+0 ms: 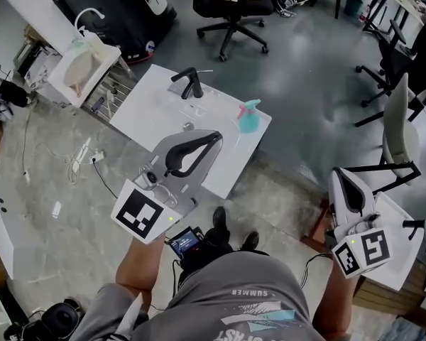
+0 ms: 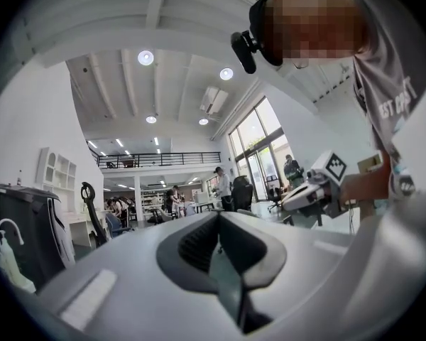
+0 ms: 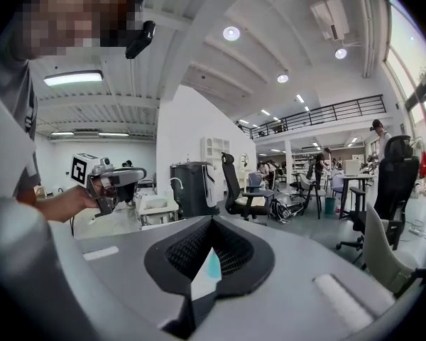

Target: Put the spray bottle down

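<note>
While the person is standing over the grey floor, the left tool (image 2: 219,216) is pointing out level with its jaws clenched together and nothing between them. The right tool (image 3: 211,220) is hanging off to the person's right side, tipped slightly downward. Its jaws are likewise pressing tip to tip, gripping nothing. Just ahead of the person's shoes, a white counter (image 1: 156,105) is sitting at an angle. The spray bottle (image 1: 250,117) – teal, with a pink trigger – is standing upright on it near the right-hand corner, well apart from both tools and touched by neither. A black faucet (image 1: 188,82) is rising from the counter's far side. Beyond it a black office chair (image 1: 231,2) is standing on the open floor.
</note>
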Action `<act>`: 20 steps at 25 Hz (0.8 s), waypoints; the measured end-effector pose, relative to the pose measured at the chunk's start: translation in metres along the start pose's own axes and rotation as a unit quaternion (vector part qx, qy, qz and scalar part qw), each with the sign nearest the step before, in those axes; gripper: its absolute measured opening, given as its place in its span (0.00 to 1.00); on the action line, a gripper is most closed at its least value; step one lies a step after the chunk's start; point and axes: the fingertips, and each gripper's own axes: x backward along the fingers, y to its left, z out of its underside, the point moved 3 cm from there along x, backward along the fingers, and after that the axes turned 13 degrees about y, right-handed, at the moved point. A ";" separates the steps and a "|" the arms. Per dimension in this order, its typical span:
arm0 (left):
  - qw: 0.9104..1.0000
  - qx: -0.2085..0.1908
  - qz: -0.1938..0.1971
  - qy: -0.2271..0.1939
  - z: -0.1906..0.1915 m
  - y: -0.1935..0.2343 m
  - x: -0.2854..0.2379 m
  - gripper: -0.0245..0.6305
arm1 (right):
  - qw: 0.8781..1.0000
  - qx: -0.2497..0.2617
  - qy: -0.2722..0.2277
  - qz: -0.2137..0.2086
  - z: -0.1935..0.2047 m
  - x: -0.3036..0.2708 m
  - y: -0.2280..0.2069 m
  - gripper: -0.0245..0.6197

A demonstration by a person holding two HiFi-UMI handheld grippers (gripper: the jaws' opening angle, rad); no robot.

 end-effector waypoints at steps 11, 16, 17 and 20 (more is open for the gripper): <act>1.000 -0.003 -0.001 -0.004 -0.020 -0.048 0.037 0.04 | 0.998 0.057 -0.022 -0.020 -0.015 0.051 0.021 0.04; 1.000 0.003 0.000 -0.006 -0.021 -0.070 0.049 0.04 | 0.996 0.078 -0.016 -0.031 -0.008 0.070 0.037 0.04; 1.000 0.004 -0.001 -0.006 -0.020 -0.074 0.051 0.04 | 0.996 0.077 -0.015 -0.032 -0.005 0.073 0.039 0.04; 1.000 0.006 -0.007 -0.005 -0.017 -0.081 0.058 0.04 | 0.996 0.077 -0.014 -0.032 0.002 0.081 0.041 0.04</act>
